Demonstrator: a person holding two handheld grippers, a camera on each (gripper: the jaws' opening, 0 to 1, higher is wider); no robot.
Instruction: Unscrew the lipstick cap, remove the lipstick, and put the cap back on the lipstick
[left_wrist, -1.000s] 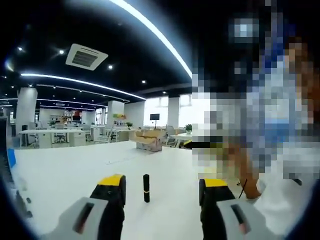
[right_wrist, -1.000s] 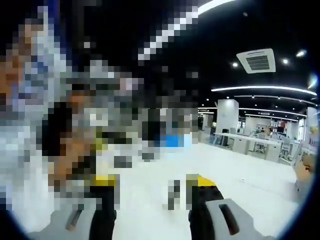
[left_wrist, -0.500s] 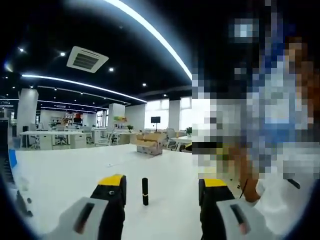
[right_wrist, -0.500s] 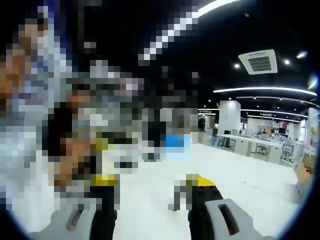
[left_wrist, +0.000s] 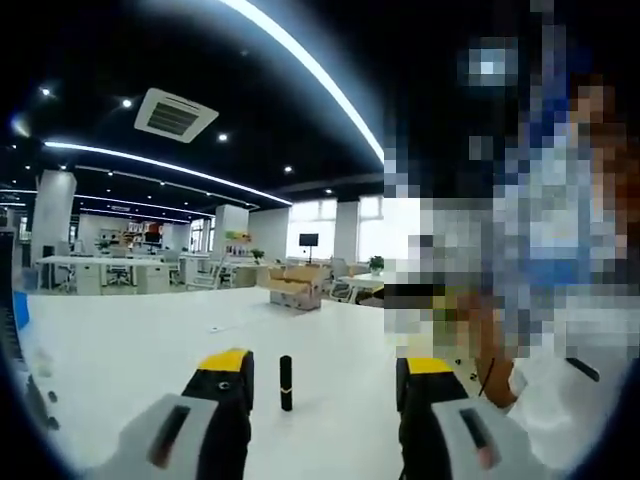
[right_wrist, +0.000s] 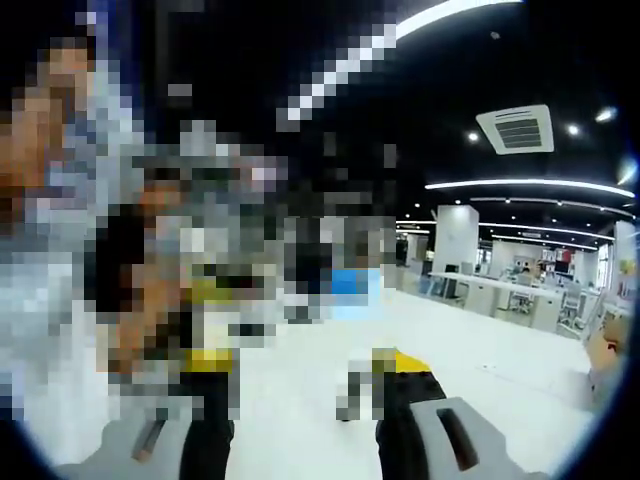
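Note:
A black lipstick (left_wrist: 286, 382) with a thin gold band stands upright on the white table (left_wrist: 130, 350). It is a little ahead of my left gripper (left_wrist: 327, 372), closer to the left jaw than to the right one, and touches neither. The left gripper is open, its yellow-tipped jaws wide apart with nothing between them. My right gripper (right_wrist: 305, 372) is open too, with its jaws apart over the same white table (right_wrist: 480, 350). In the right gripper view the stretch just ahead of the jaws is too blurred to make out.
A cardboard box (left_wrist: 297, 284) sits far back on the table. Office desks (left_wrist: 95, 274) stand at the far left, and more desks (right_wrist: 505, 292) show in the right gripper view. A person's white sleeve (left_wrist: 570, 400) is close on the right of the left gripper.
The left gripper view has drifted a little, so the lipstick sits slightly further left between the jaws. Both grippers stay open and nothing has been taken hold of.

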